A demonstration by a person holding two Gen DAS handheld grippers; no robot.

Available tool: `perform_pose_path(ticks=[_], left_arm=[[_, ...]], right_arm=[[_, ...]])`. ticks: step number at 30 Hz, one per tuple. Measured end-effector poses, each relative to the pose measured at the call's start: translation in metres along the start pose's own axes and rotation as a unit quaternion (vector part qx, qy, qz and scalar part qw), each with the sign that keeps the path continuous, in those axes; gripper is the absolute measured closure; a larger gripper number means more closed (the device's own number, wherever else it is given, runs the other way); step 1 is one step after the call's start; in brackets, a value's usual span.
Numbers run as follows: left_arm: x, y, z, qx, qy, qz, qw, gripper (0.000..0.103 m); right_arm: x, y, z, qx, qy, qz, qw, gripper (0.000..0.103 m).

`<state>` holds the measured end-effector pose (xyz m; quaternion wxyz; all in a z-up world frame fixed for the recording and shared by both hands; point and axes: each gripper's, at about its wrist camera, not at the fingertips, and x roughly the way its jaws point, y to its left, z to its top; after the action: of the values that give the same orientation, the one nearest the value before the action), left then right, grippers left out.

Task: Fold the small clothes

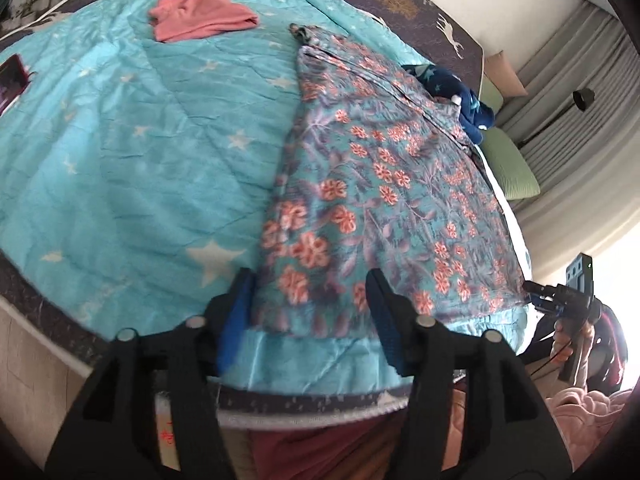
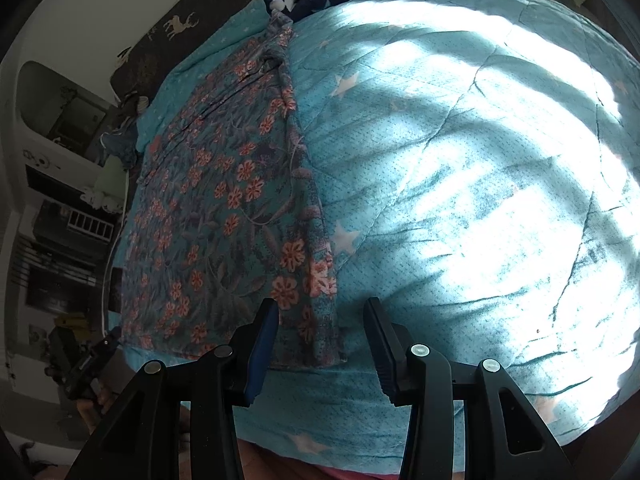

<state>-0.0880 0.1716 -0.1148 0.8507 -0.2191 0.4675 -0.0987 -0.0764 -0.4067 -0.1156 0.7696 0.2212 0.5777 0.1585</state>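
At six o'clock on the bed, both grippers' fingers stand apart over the floral garment's hem, likely about to pinch it for folding.

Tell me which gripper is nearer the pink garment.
Left. The left gripper looks up the quilt at the pink garment; the right gripper sits across the floral garment, on its far side.
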Motion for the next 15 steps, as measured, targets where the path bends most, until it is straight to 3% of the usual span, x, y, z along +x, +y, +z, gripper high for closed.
perform_pose_path(ticks=[2, 4, 5, 6, 7, 8, 11, 15], left_arm=[[0.010, -0.005, 0.005, 0.029, -0.004, 0.024, 0.9993, 0.046], [0.014, -0.007, 0.010, 0.036, -0.002, 0.043, 0.9984, 0.065], [0.012, -0.007, 0.011, 0.036, 0.001, 0.041, 0.9985, 0.085], [0.009, -0.005, 0.013, 0.025, 0.005, 0.020, 0.9995, 0.097], [0.005, -0.002, 0.013, 0.004, 0.006, -0.012, 0.9999, 0.097], [0.001, -0.002, 0.014, -0.005, 0.004, -0.023, 0.9997, 0.097], [-0.013, -0.004, 0.017, -0.018, -0.018, -0.046, 0.9986, 0.097], [-0.032, -0.008, 0.039, -0.035, -0.059, -0.106, 0.9920, 0.097]], right_arm=[[0.002, 0.002, 0.003, -0.004, 0.001, 0.006, 1.000, 0.055], [0.005, 0.003, 0.008, -0.014, 0.001, 0.011, 1.000, 0.054], [0.006, 0.003, 0.009, -0.012, 0.001, 0.013, 1.000, 0.054], [0.006, 0.002, 0.010, -0.007, -0.001, 0.015, 1.000, 0.058], [0.004, 0.003, 0.010, -0.009, -0.005, 0.017, 1.000, 0.079], [0.005, 0.003, 0.009, -0.012, 0.001, 0.024, 1.000, 0.095], [0.002, 0.002, 0.006, 0.003, 0.007, 0.073, 0.997, 0.097], [-0.023, 0.006, 0.023, 0.008, -0.024, 0.128, 0.991, 0.098]])
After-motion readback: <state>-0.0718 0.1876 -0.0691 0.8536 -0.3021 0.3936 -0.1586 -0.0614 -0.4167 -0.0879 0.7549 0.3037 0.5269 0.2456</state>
